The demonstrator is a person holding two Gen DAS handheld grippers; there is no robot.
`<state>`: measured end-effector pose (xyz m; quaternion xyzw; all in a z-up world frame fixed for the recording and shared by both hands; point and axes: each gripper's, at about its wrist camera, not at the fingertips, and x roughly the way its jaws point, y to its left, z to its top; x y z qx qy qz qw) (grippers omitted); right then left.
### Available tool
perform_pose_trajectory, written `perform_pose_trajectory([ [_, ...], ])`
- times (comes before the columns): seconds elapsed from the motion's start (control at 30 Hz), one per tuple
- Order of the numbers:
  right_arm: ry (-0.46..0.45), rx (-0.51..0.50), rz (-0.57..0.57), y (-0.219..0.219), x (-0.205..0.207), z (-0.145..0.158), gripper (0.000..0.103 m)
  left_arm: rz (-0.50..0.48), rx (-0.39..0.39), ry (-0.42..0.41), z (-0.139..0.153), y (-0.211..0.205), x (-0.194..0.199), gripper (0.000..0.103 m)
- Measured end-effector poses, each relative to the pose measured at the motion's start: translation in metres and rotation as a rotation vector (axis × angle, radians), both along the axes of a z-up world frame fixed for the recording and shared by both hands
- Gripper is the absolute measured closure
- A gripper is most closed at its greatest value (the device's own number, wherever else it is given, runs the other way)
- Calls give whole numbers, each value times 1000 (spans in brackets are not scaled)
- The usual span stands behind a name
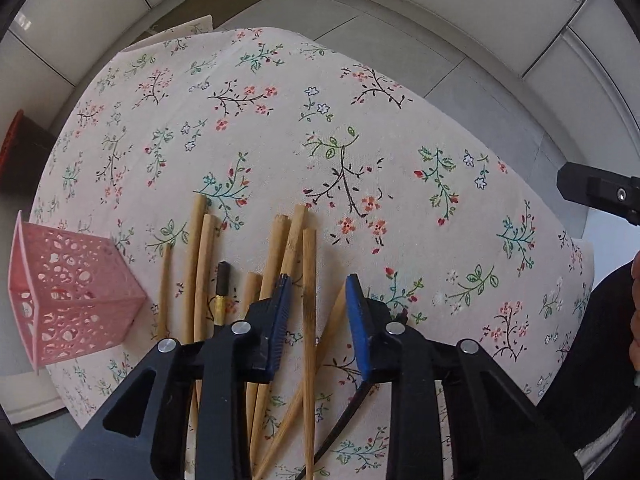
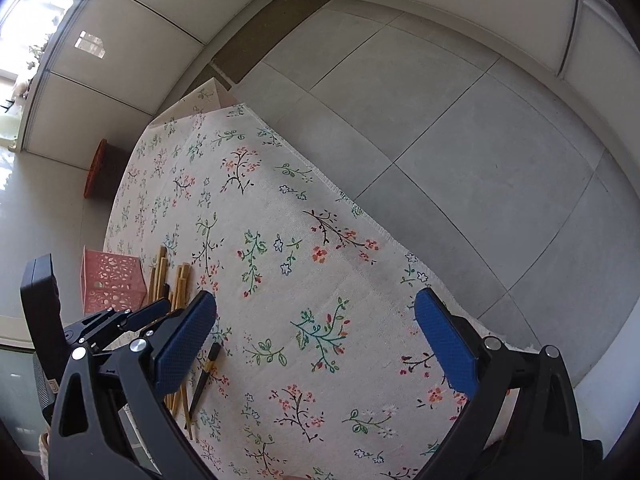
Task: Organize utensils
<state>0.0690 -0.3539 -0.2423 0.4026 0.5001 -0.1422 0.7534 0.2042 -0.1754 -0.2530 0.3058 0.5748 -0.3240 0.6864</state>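
Several bamboo chopsticks point(image 1: 309, 300) lie in a loose bundle on the floral tablecloth point(image 1: 320, 128). One black chopstick with a gold band point(image 1: 221, 292) lies among them. A pink perforated holder point(image 1: 72, 292) lies on its side at the left. My left gripper point(image 1: 318, 312) is open, low over the bundle, with one bamboo chopstick between its blue pads. My right gripper point(image 2: 316, 344) is wide open and empty above bare cloth. In the right wrist view the chopsticks point(image 2: 180, 280), the holder point(image 2: 112, 282) and the left gripper point(image 2: 120, 320) sit at the left.
The tablecloth point(image 2: 280, 240) ends at a fringed edge point(image 2: 360, 208) over grey floor tiles. A dark bin with a red rim point(image 2: 98, 170) stands on the floor beyond the table. White walls close the back. The right gripper's body point(image 1: 600, 192) shows at the right edge.
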Motion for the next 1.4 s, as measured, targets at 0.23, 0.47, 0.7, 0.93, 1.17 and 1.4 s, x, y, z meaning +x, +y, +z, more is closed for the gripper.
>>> perform_pose_trajectory([
  [0.23,25,-8,26,7,2,-3,6,27,-6,24,-10,-5,9,96],
  [0.47,103,54,33,32,2,-10,17,127,-102,-15,11,39,-5,97],
  [0.7,261,124,49,100,35,-18,36,262,-398,-104,100,117,-52,97],
  [0.93,371,70,-93,142,74,-32,53,303,-545,-237,160,164,-95,97],
  [1.17,423,-44,-127,173,95,-30,95,349,-633,-310,187,193,-104,97],
  [1.4,280,16,15,158,75,-18,96,377,-654,-346,199,208,-114,97],
])
